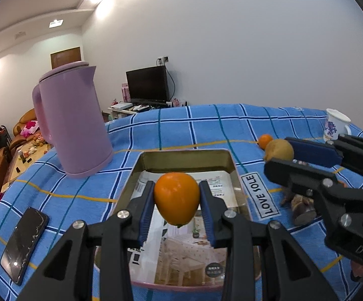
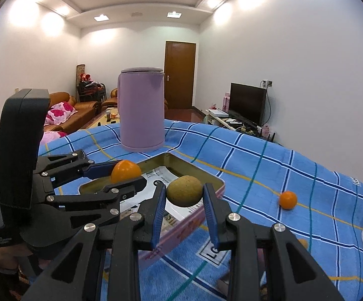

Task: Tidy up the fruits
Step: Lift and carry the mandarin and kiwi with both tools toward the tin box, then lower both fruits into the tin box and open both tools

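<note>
While poised above the shallow gold-lined rectangular metal tin, held a smooth orange persimmon-shaped fruit clamped between the blue pads of the left gripper, stem end down. Gripped a round, dull yellow-brown fruit in the right gripper, just past the tin's near edge. Left a small round orange loose on the blue checked tablecloth, well off to the right of the right fingers, with a tall lilac plastic kettle upright beyond the tin.
</note>
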Demonstrator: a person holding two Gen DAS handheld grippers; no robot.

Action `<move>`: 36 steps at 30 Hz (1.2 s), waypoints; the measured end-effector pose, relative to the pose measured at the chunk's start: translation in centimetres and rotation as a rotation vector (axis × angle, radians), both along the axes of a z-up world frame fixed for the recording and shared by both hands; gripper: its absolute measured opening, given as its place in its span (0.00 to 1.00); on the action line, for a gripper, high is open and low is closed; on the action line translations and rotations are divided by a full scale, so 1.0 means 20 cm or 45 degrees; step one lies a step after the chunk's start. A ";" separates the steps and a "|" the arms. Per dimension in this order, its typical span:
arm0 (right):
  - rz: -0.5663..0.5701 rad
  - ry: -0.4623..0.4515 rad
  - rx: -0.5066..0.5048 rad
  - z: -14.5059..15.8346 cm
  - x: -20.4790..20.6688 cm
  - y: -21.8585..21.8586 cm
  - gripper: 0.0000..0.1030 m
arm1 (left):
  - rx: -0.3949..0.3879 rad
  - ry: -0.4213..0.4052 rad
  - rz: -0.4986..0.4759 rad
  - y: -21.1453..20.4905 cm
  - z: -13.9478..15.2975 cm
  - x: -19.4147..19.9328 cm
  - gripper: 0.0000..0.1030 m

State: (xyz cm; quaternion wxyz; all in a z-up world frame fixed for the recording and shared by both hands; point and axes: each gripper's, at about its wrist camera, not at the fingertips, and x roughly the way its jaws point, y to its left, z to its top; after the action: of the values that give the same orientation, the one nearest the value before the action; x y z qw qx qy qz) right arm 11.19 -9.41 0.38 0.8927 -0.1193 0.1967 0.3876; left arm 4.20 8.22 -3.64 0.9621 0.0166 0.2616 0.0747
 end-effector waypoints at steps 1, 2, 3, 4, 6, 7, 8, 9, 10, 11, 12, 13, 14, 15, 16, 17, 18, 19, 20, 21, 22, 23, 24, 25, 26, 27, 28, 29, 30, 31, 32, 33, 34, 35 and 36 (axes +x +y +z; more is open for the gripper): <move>0.001 0.003 -0.001 0.00 0.01 0.01 0.31 | 0.001 0.006 0.000 0.01 0.00 0.01 0.35; 0.001 0.007 -0.004 -0.01 0.01 0.02 0.31 | 0.000 0.014 0.000 0.01 -0.01 0.02 0.35; 0.002 0.012 -0.007 -0.01 0.02 0.04 0.31 | -0.007 0.022 0.003 0.03 -0.01 0.03 0.35; 0.006 0.018 -0.009 -0.01 0.03 0.05 0.31 | -0.005 0.033 0.007 0.04 -0.01 0.04 0.35; 0.012 0.028 -0.024 -0.03 0.04 0.08 0.31 | -0.001 0.050 0.011 0.06 -0.02 0.06 0.35; 0.012 0.029 -0.032 -0.03 0.05 0.10 0.31 | -0.002 0.058 0.014 0.07 -0.02 0.07 0.35; 0.014 0.036 -0.040 -0.04 0.05 0.12 0.31 | -0.001 0.071 0.015 0.08 -0.02 0.08 0.35; 0.013 0.041 -0.044 -0.05 0.06 0.13 0.31 | 0.002 0.076 0.020 0.09 -0.02 0.09 0.35; 0.010 0.047 -0.050 -0.06 0.07 0.14 0.31 | 0.008 0.081 0.024 0.10 -0.03 0.10 0.35; 0.004 0.057 -0.057 -0.07 0.08 0.15 0.31 | 0.016 0.090 0.025 0.10 -0.03 0.11 0.35; 0.000 0.065 -0.059 -0.08 0.09 0.16 0.31 | 0.017 0.101 0.029 0.11 -0.04 0.12 0.35; -0.003 0.076 -0.059 -0.09 0.10 0.17 0.31 | 0.018 0.110 0.032 0.12 -0.04 0.13 0.35; -0.006 0.091 -0.058 -0.10 0.11 0.17 0.31 | 0.018 0.119 0.033 0.13 -0.05 0.14 0.35; -0.008 0.096 -0.059 -0.11 0.12 0.18 0.31 | 0.020 0.125 0.036 0.14 -0.05 0.15 0.35; -0.008 0.100 -0.062 -0.12 0.12 0.18 0.31 | 0.023 0.131 0.039 0.15 -0.06 0.15 0.35; -0.006 0.106 -0.067 -0.12 0.12 0.18 0.31 | 0.026 0.138 0.038 0.15 -0.06 0.16 0.35; -0.004 0.109 -0.072 -0.13 0.13 0.19 0.31 | 0.028 0.145 0.038 0.16 -0.07 0.17 0.35; -0.004 0.112 -0.078 -0.14 0.13 0.20 0.31 | 0.031 0.151 0.040 0.16 -0.07 0.17 0.35; -0.005 0.117 -0.084 -0.14 0.13 0.20 0.31 | 0.038 0.164 0.036 0.16 -0.08 0.18 0.35; -0.003 0.124 -0.086 -0.15 0.14 0.21 0.31 | 0.043 0.173 0.033 0.16 -0.08 0.19 0.35; -0.003 0.129 -0.089 -0.15 0.14 0.21 0.31 | 0.047 0.179 0.034 0.16 -0.09 0.19 0.35; -0.007 0.134 -0.097 -0.16 0.15 0.22 0.31 | 0.050 0.188 0.033 0.17 -0.09 0.19 0.35; -0.006 0.136 -0.102 -0.17 0.15 0.22 0.31 | 0.053 0.195 0.034 0.17 -0.10 0.20 0.35; -0.005 0.140 -0.106 -0.17 0.15 0.23 0.31 | 0.058 0.201 0.038 0.17 -0.10 0.20 0.35; -0.005 0.145 -0.111 -0.18 0.15 0.23 0.31 | 0.060 0.210 0.036 0.17 -0.11 0.21 0.35; -0.004 0.148 -0.114 -0.19 0.15 0.24 0.31 | 0.062 0.216 0.036 0.18 -0.11 0.21 0.35; -0.004 0.153 -0.119 -0.19 0.15 0.24 0.31 | 0.064 0.222 0.040 0.18 -0.12 0.21 0.35; -0.004 0.155 -0.125 -0.20 0.15 0.25 0.31 | 0.065 0.225 0.041 0.18 -0.12 0.22 0.36; -0.002 0.155 -0.132 -0.21 0.15 0.26 0.31 | 0.068 0.229 0.043 0.18 -0.12 0.22 0.36; -0.001 0.155 -0.136 -0.21 0.15 0.26 0.31 | 0.068 0.234 0.048 0.19 -0.13 0.22 0.37; 0.002 0.158 -0.143 -0.21 0.15 0.27 0.31 | 0.068 0.232 0.051 0.19 -0.13 0.22 0.38; 0.003 0.158 -0.146 -0.21 0.15 0.28 0.31 | 0.078 0.226 0.058 0.19 -0.13 0.22 0.39; 0.007 0.160 -0.144 -0.21 0.15 0.28 0.31 | 0.088 0.224 0.067 0.19 -0.13 0.22 0.40; 0.010 0.160 -0.142 -0.21 0.14 0.28 0.31 | 0.089 0.219 0.070 0.19 -0.12 0.22 0.41; 0.007 0.160 -0.142 -0.21 0.14 0.28 0.31 | 0.088 0.216 0.070 0.19 -0.12 0.22 0.41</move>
State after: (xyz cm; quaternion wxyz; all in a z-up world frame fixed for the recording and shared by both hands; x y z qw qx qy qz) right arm 14.05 -3.72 -3.86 0.8694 -0.1450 0.2732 0.3852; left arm 8.51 11.98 -6.07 0.9330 0.0489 0.3397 0.1083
